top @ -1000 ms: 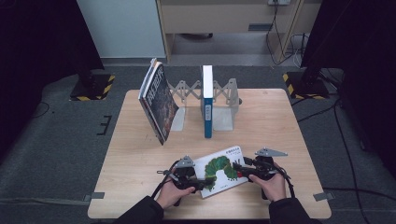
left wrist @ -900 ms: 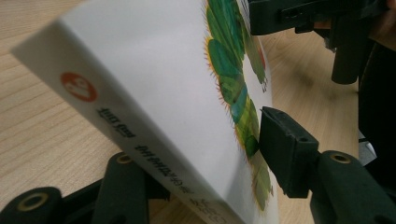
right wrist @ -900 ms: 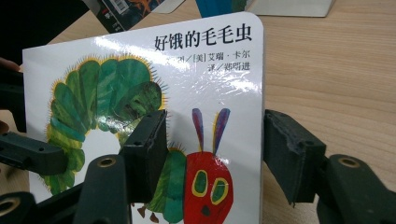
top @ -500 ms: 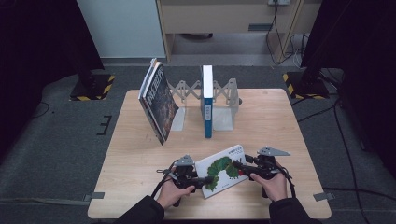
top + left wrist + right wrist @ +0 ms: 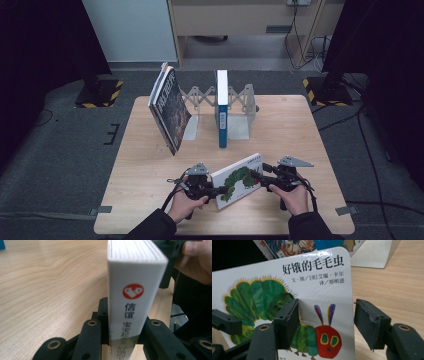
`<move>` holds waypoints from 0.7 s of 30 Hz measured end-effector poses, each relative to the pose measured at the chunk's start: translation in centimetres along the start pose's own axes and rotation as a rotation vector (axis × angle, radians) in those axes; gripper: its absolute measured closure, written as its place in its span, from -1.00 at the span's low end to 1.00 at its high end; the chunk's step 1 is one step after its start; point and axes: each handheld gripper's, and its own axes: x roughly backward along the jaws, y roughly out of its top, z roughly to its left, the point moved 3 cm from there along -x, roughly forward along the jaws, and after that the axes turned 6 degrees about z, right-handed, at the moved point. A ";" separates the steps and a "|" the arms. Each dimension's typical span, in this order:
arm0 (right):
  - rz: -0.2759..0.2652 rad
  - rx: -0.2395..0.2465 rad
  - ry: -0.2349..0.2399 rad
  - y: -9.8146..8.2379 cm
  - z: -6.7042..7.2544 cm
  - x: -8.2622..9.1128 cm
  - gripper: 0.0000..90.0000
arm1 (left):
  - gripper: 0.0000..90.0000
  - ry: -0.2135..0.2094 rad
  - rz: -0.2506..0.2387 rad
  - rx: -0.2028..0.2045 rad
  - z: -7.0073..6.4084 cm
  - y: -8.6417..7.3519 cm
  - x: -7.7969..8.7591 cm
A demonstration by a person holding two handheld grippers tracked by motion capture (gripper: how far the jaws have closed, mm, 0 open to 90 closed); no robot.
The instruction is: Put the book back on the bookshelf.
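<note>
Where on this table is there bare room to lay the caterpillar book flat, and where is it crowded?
Bare wood lies on the table right of the bookend rack, and at the front left below the leaning dark book. The back middle is crowded: that book, the rack and the upright blue book. The front middle holds both grippers and the caterpillar book.
</note>
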 end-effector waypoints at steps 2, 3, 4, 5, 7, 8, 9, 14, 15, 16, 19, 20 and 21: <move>0.009 0.003 0.000 -0.1 0.0 0.0 -0.20 | 0.65 0.007 0.001 -0.006 -0.1 0.2 0.1; 0.011 0.011 -0.003 -0.1 0.0 -0.1 -0.22 | 0.65 0.012 0.000 -0.009 -0.1 0.2 0.2; 0.013 0.008 -0.006 -0.1 0.0 0.0 -0.23 | 0.65 0.014 -0.001 -0.010 -0.2 0.3 0.3; 0.015 0.006 -0.007 -0.1 0.0 0.0 -0.24 | 0.65 0.017 -0.004 -0.009 -0.2 0.4 0.5; 0.007 0.007 -0.016 0.0 -0.2 0.1 -0.27 | 0.65 0.023 -0.014 -0.006 -0.2 0.6 0.8; 0.002 0.004 -0.021 0.0 -0.3 0.3 -0.29 | 0.65 0.026 -0.019 -0.002 -0.1 0.8 1.0; -0.004 0.001 -0.030 0.1 -0.5 0.4 -0.32 | 0.65 0.028 -0.022 0.000 -0.1 0.9 1.1; 0.003 0.011 -0.101 0.0 -1.4 0.9 -0.36 | 0.65 0.047 -0.035 0.011 0.0 1.4 2.0; 0.005 0.009 -0.112 0.0 -1.6 1.0 -0.37 | 0.65 0.051 -0.036 0.013 0.0 1.4 2.1; 0.011 0.006 -0.124 -0.1 -1.7 1.1 -0.37 | 0.65 0.056 -0.037 0.011 0.0 1.5 2.2; 0.029 0.019 -0.169 -0.1 -2.1 1.3 -0.37 | 0.65 0.066 -0.041 0.010 0.0 1.8 2.6; 0.039 0.028 -0.184 -0.2 -2.2 1.4 -0.37 | 0.65 0.070 -0.044 0.006 0.0 1.9 2.8; 0.050 0.045 -0.207 -0.2 -2.4 1.4 -0.37 | 0.65 0.074 -0.045 0.005 0.0 1.9 2.9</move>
